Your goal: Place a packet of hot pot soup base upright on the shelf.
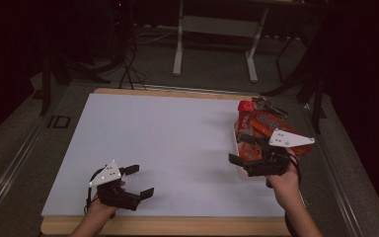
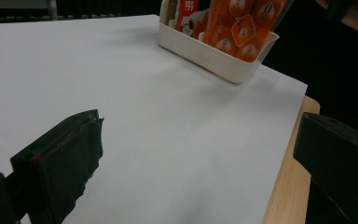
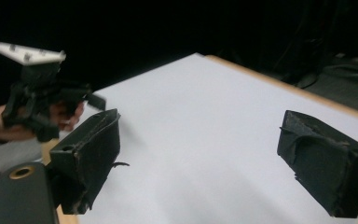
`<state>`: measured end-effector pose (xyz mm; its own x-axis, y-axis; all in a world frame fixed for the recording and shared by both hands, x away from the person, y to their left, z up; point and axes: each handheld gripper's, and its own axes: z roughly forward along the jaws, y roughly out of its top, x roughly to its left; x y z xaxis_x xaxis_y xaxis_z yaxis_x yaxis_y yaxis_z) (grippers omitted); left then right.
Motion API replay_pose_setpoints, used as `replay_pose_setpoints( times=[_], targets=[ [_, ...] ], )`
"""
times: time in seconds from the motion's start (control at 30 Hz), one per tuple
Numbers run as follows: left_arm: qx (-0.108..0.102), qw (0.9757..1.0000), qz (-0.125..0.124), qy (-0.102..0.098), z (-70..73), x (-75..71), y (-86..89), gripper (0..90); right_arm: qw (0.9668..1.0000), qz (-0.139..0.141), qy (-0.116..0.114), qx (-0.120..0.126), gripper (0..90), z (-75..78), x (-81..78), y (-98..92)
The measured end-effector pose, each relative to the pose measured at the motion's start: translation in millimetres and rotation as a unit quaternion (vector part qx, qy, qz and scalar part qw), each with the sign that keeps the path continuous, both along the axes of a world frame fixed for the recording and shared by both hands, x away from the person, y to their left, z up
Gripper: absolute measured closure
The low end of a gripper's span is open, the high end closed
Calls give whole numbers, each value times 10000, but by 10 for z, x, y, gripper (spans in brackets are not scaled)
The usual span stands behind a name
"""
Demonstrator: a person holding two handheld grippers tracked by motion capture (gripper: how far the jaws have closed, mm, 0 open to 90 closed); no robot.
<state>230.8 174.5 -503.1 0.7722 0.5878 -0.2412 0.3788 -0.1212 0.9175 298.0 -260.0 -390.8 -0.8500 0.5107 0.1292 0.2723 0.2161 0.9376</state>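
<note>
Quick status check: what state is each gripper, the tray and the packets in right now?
left gripper: open, empty, low over the sheet.
right gripper: open, empty, beside the tray.
white tray: upright, at the sheet's right edge.
orange snack packets: standing in the tray.
white sheet: flat on the table.

White sheet (image 1: pixel 168 148) on light wood table (image 1: pixel 177 226). Cream tray (image 2: pixel 214 58) holds orange-and-red snack packets (image 2: pixel 242 25) with white print. Both grippers black: left gripper (image 1: pixel 139 181), right gripper (image 1: pixel 239 149), each with a pale grey top plate.
</note>
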Motion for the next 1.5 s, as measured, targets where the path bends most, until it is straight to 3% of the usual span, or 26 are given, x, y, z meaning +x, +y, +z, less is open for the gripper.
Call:
replay_pose_setpoints(
  times=[0.17, 0.27, 0.73, 1.07, 1.33, 1.5],
  targets=[
    [-29, 10000, 2, 5, 1, -3, 4, 18, 9999, 106, 39, -107, 129, -197, -19, 98],
    [-26, 10000, 2, 16, -1, -4, 10, 18, 9997, 164, 161, -24, 129, -338, -37, 150],
    [-61, 10000, -19, -14, 12, -19, 7, 18, 9983, 231, 440, -314, 134, -673, -102, 149],
    [-53, 10000, 0, -5, -1, -15, 11, 18, 9971, 234, 632, -354, 133, -815, -166, 78],
    [-16, 10000, -9, -48, -7, -27, 10, 18, 9962, 259, 548, -627, 133, -866, -178, 106],
    [-6, 10000, -15, -61, -15, -33, 5, 18, 9964, 190, 550, -620, 133, -877, -157, 80]
  ],
)
